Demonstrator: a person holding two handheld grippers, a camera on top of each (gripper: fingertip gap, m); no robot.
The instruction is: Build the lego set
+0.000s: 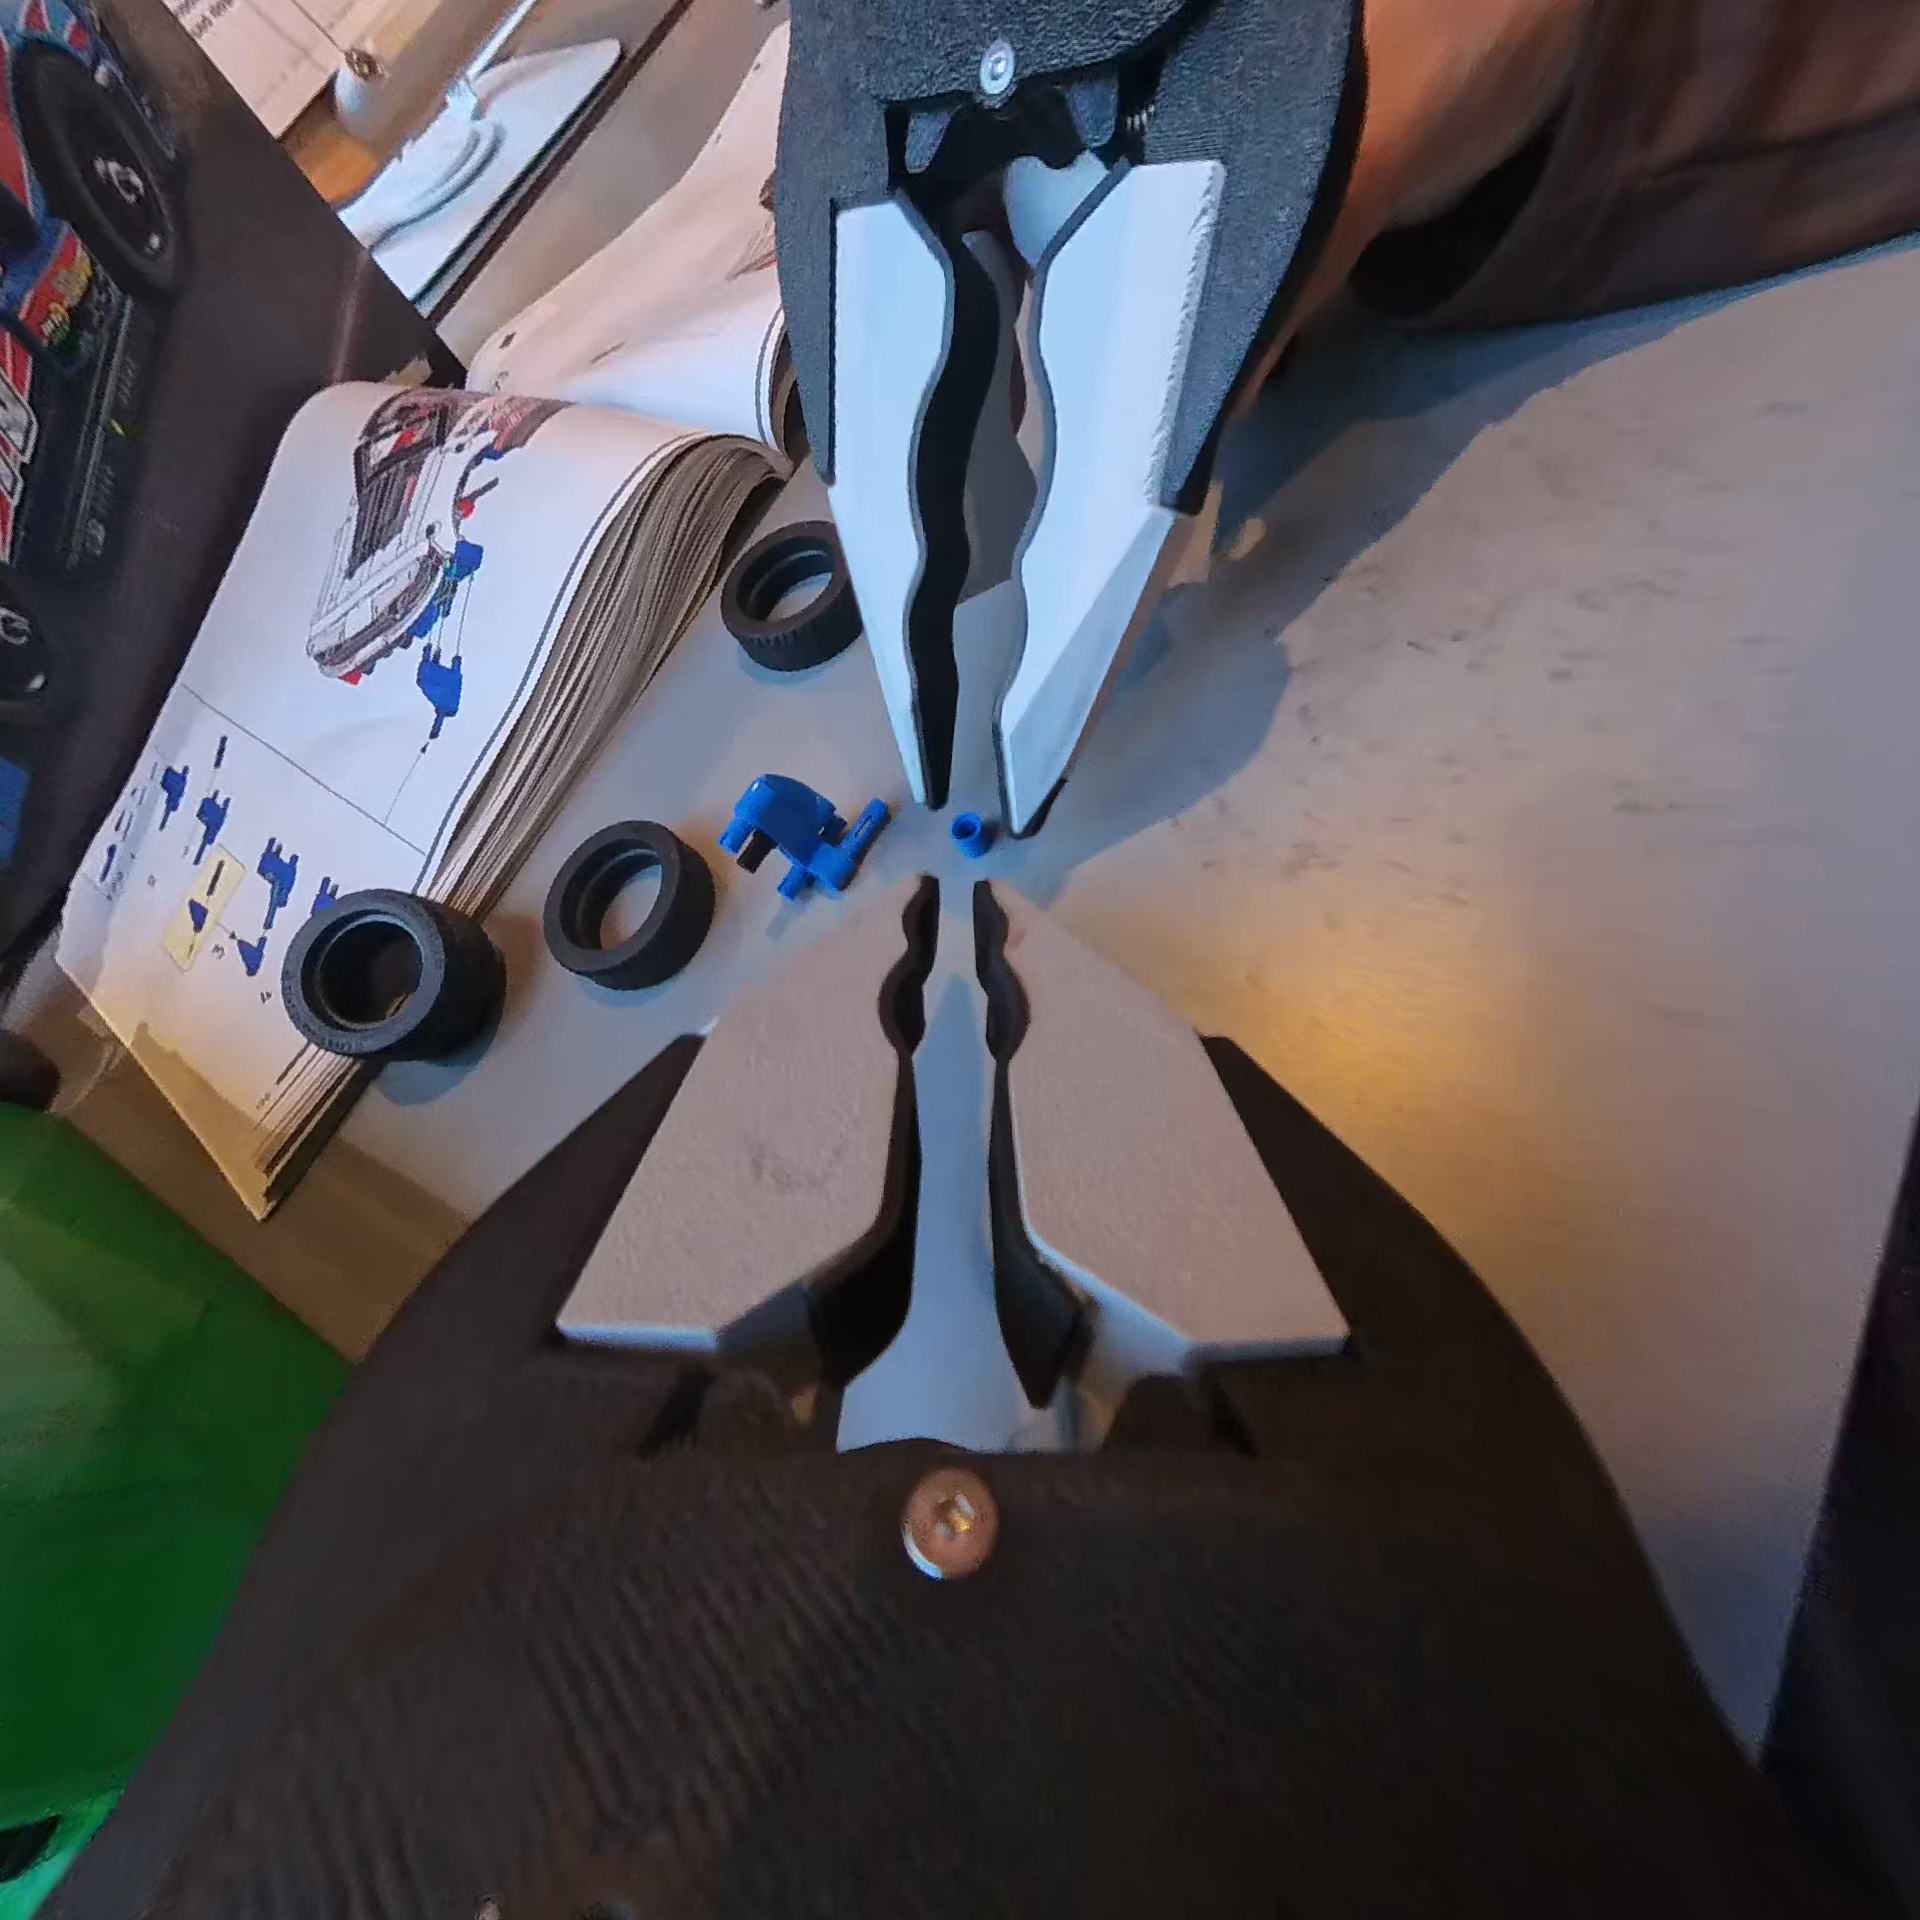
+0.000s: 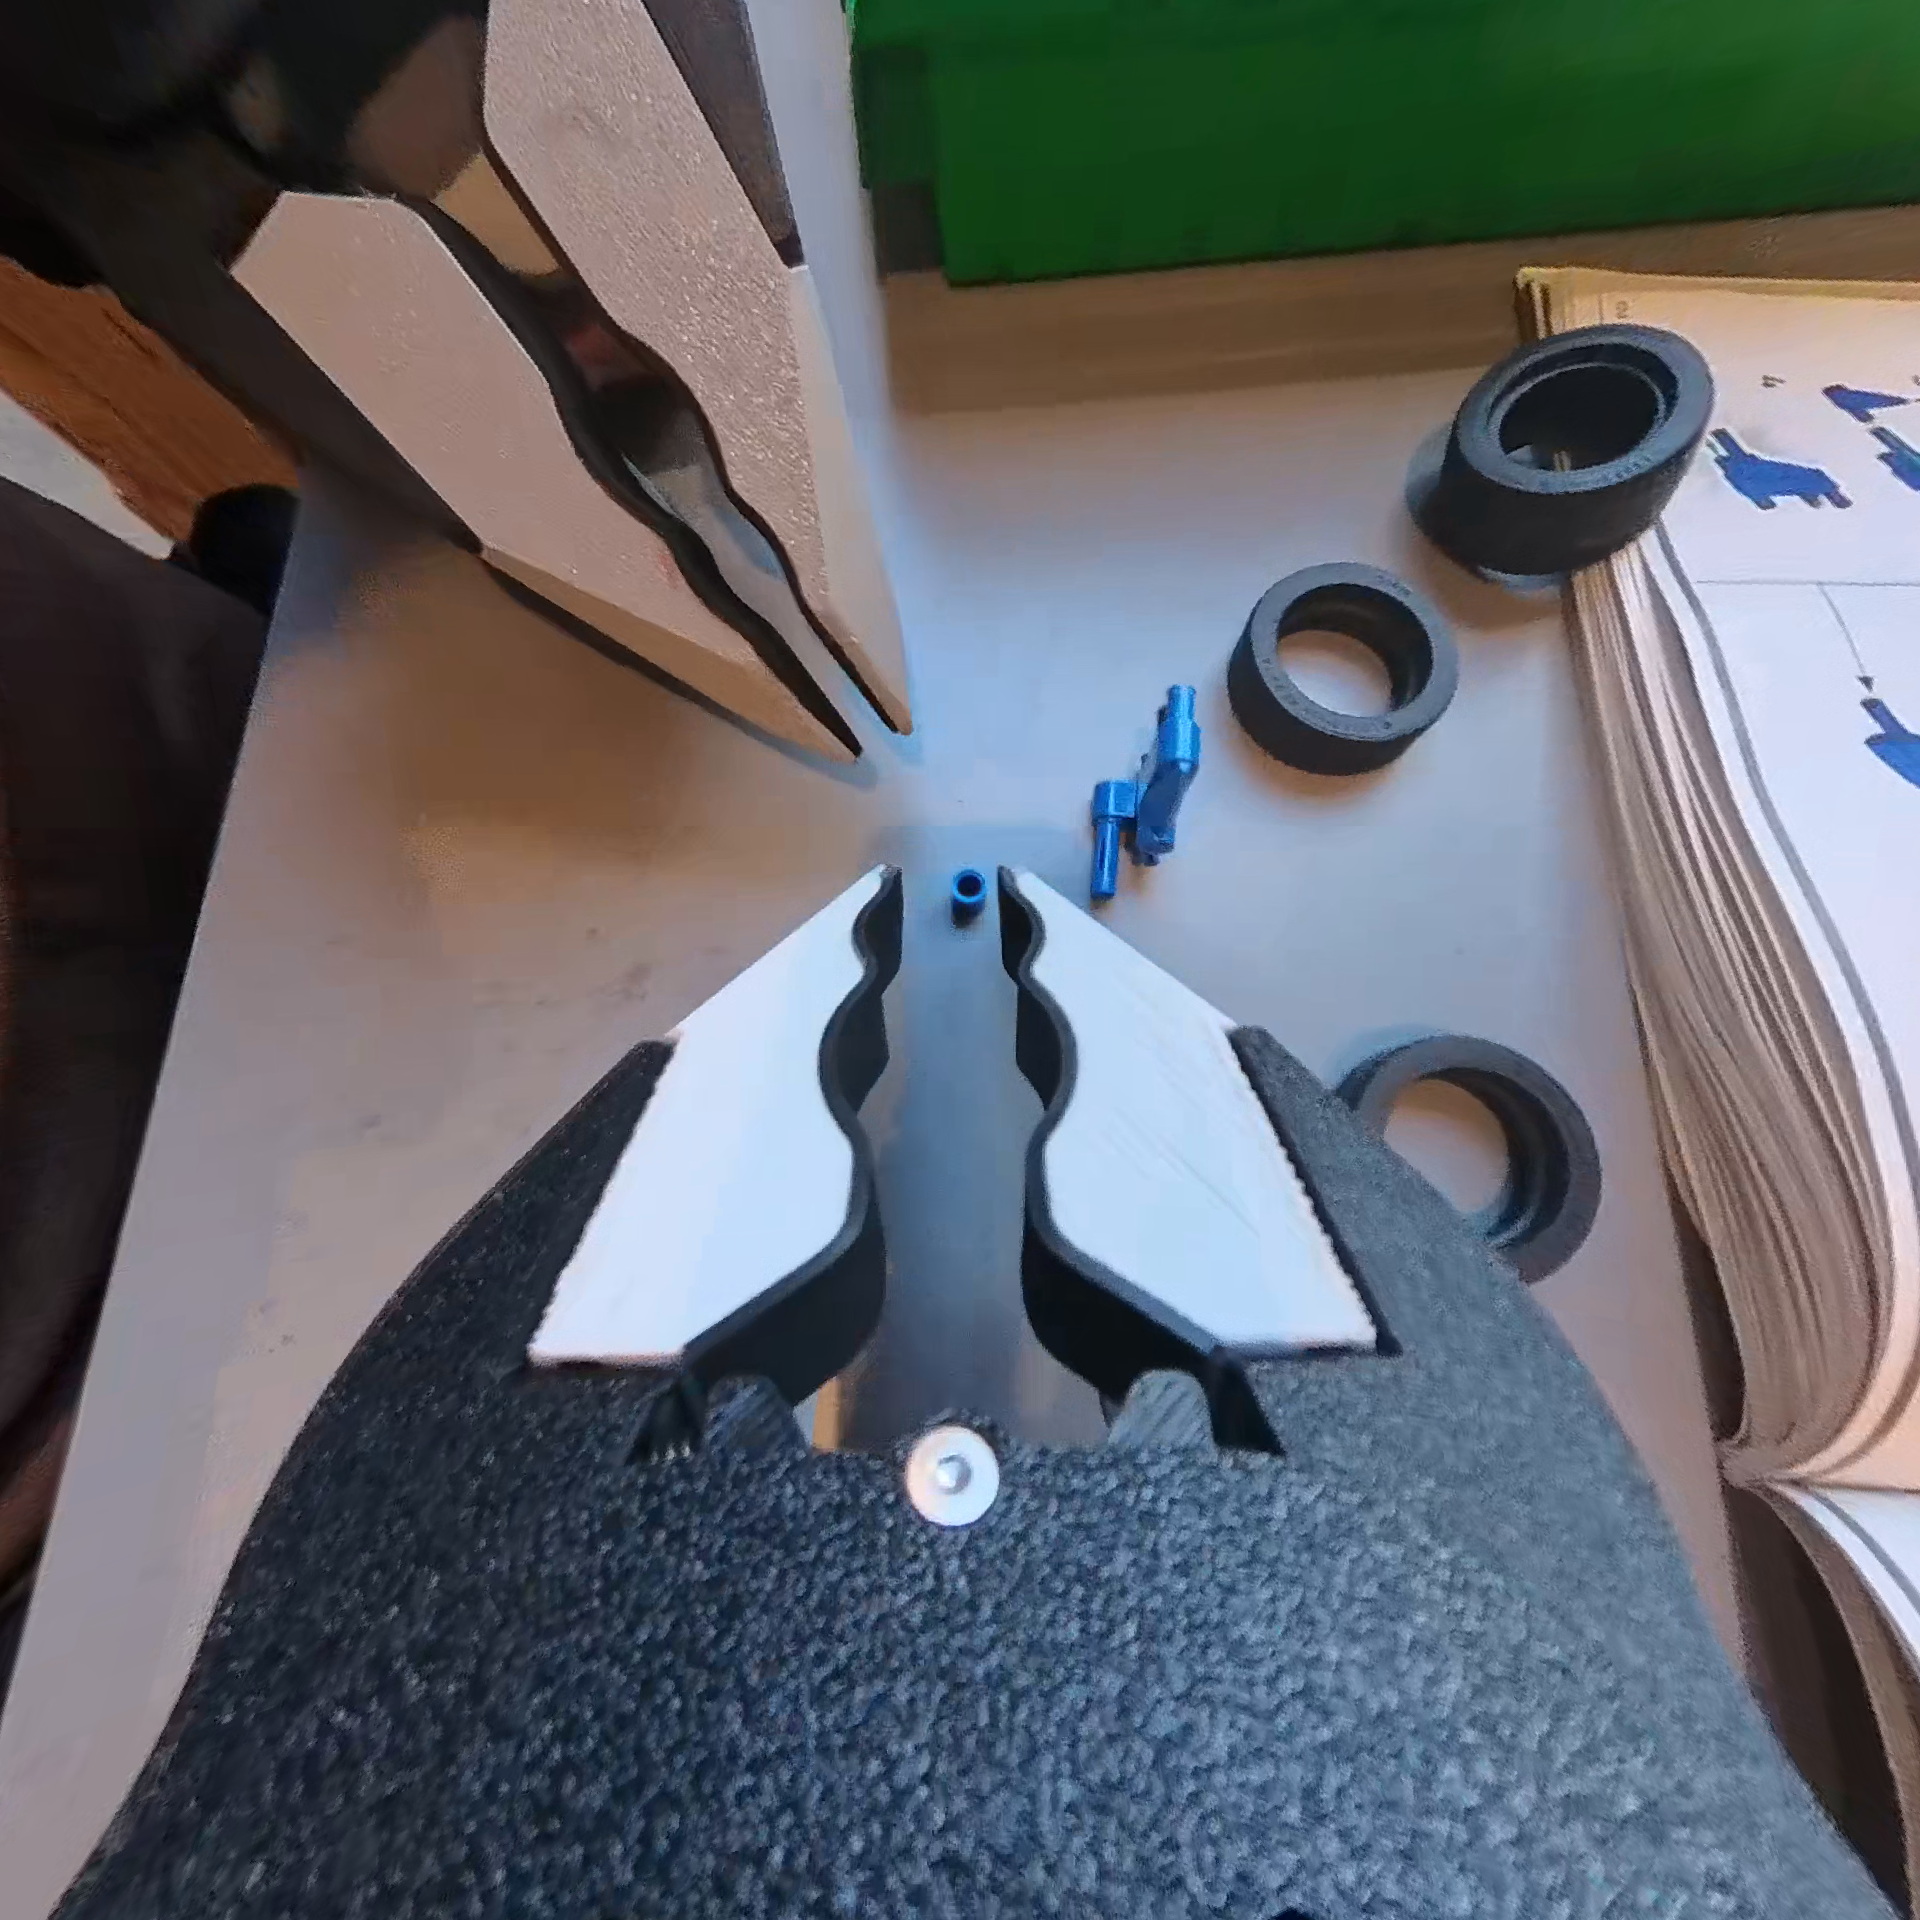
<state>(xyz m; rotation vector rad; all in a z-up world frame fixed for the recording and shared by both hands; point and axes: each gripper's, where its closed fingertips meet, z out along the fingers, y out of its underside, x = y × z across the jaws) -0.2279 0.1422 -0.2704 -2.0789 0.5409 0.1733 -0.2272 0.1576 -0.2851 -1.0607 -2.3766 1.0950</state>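
Note:
A small blue tube piece (image 2: 966,894) lies on the grey table (image 2: 520,935). My right gripper (image 2: 948,875) is open, with a fingertip on each side of the piece, not closed on it. It also shows in the left wrist view (image 1: 977,814), coming down from the top around the piece (image 1: 971,831). My left gripper (image 1: 953,885) is open by a narrow gap and empty, tip to tip with the right one; it enters the right wrist view (image 2: 881,740) from the upper left. A blue assembly of several pieces (image 1: 800,836) (image 2: 1148,800) lies just beside the grippers.
Three black tyres (image 1: 629,904) (image 1: 390,971) (image 1: 795,592) lie by the open instruction book (image 1: 343,675) (image 2: 1766,831); one rests on its page (image 2: 1579,457). A green box (image 2: 1351,125) and the set's box (image 1: 62,312) stand beyond. A person's arm (image 1: 1610,156) is behind the right gripper. My two grippers' fingertips are within a few centimetres of each other.

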